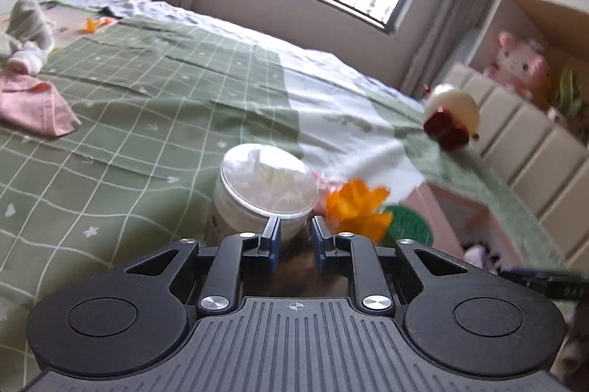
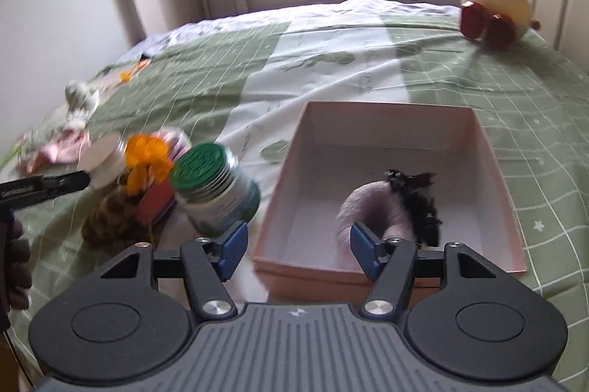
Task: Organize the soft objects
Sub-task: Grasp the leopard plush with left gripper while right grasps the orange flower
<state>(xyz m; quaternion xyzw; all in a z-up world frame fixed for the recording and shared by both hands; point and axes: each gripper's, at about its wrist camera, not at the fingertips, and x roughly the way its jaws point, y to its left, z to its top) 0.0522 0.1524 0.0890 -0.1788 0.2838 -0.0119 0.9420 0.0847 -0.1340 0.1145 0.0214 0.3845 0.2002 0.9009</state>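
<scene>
The pink box (image 2: 390,141) sits open on the bed (image 2: 331,42), and it already holds one soft thing, a lilac plush (image 2: 368,207) with a black tuft, lying near the box's front wall. Left of the box is a small heap: a green-lidded jar (image 2: 217,189) tipped toward the box, a brown plush (image 2: 110,211) under it, an orange flower (image 2: 147,160), and a white tub (image 2: 106,167) farthest from the box. Well beyond the box, by the headboard, rests a cream and red plush (image 2: 489,9). Far left of the box lie a pink cloth (image 1: 33,108) and rolled socks (image 1: 25,31).

The risk, as I judge it, is in the heap. The jar leans with little support, so tugging the brown plush from under it could roll the jar off or knock over the tub. Both views are smeared around the flower, so a grab now could catch a petal or the tub rim instead of anything soft.

The left gripper (image 1: 294,237) has its fingers narrow, a slim gap between them, with nothing held; the left finger looks close against the tub's rim, though contact is unclear. The right gripper (image 2: 298,244) has its fingers wide apart and empty, poised over the box's front left corner, the left finger just beside the jar.
</scene>
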